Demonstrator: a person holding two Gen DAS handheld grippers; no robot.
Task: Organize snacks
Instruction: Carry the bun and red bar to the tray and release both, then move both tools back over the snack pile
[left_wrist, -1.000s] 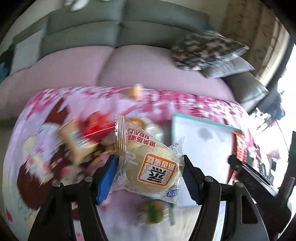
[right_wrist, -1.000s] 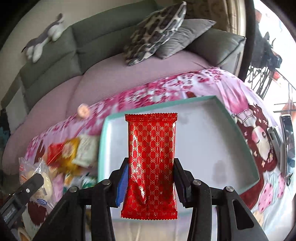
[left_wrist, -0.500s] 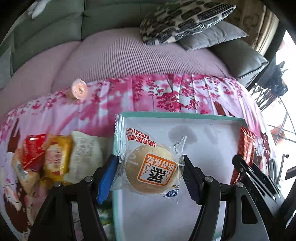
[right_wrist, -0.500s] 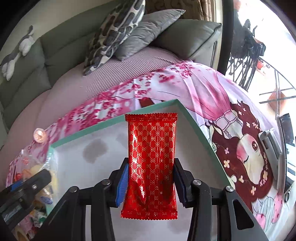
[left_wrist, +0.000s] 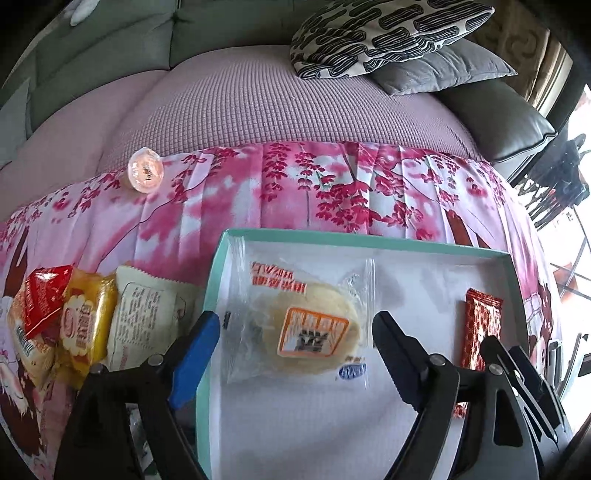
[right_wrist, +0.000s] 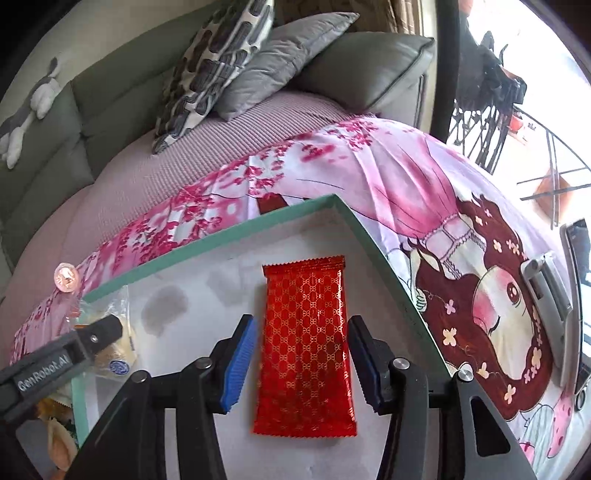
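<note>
Both snacks (left_wrist: 295, 325) (right_wrist: 304, 347) now released, claws opening.

Left gripper (left_wrist: 295, 334) and right gripper (right_wrist: 301, 354), fingers opening, tilted downward

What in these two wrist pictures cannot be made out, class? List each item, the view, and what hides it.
- Bun packet, left wrist view: print blurred, unreadable.
- Red packet, left wrist view: lower end hidden behind the right tool.
- Snack pile, left wrist view: lower items covered by upper ones and the left tool.
- Tray, both views: near edge cut off by the frame and tool bodies.
- Jelly cup, right wrist view: too small to read.
</note>
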